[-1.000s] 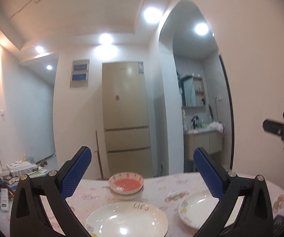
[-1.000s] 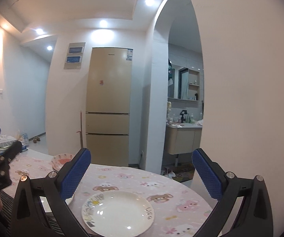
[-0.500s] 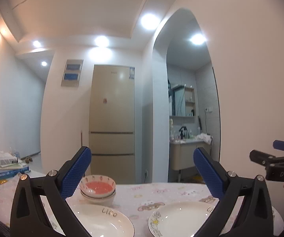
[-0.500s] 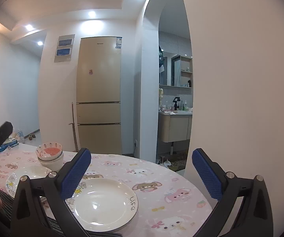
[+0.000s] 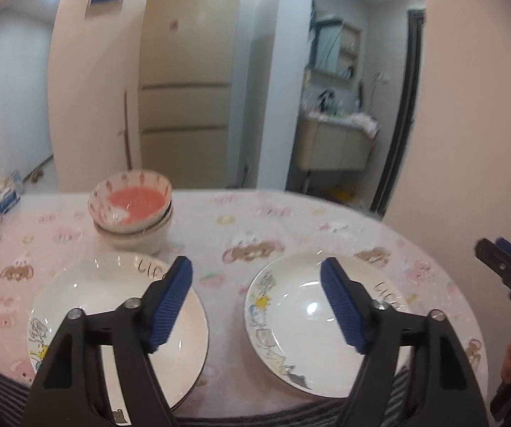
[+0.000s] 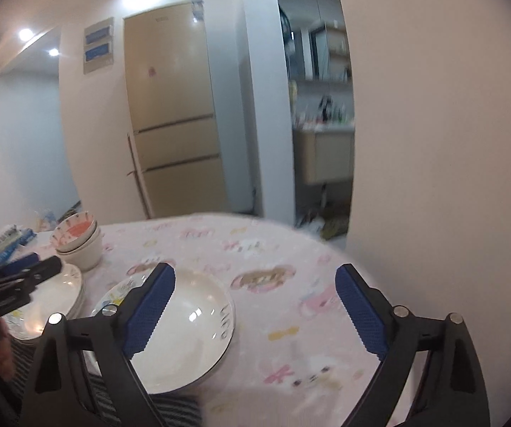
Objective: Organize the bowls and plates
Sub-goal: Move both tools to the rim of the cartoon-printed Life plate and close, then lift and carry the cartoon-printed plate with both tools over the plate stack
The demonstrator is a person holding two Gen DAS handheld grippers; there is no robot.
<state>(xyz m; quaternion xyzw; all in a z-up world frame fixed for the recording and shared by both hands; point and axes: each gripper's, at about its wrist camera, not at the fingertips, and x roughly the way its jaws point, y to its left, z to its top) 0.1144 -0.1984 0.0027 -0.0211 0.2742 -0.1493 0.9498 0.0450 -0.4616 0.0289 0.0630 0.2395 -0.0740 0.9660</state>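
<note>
A: Left hand-held gripper (image 5: 255,306) was apart, nothing between the pads, jaws just closing in. It hung over the gap between the two plates. Right hand-held gripper (image 6: 255,309) was also apart and empty, jaws narrowing too, its left pad over the right plate (image 6: 180,331).

B: Where was everything?

A: All on the table (image 5: 291,220). Left plate (image 5: 88,295) near the front edge, and it looked like a small stack in the right view. Right plate just beside it, apart. Bowls (image 5: 131,213) were stacked behind the left plate, top one pink inside.

B: Handling?

A: I judged them glazed ceramic: stiff, fairly heavy, slick, chip-prone. Flat on the cloth, so no top grab. I'd have pinched the raised rim at the near edge, one pad above, one below, tilting to get under.

B: Risk?

A: Slip out of a thin rim grip. Clinking onto the stack. The cloth could drag.
</note>
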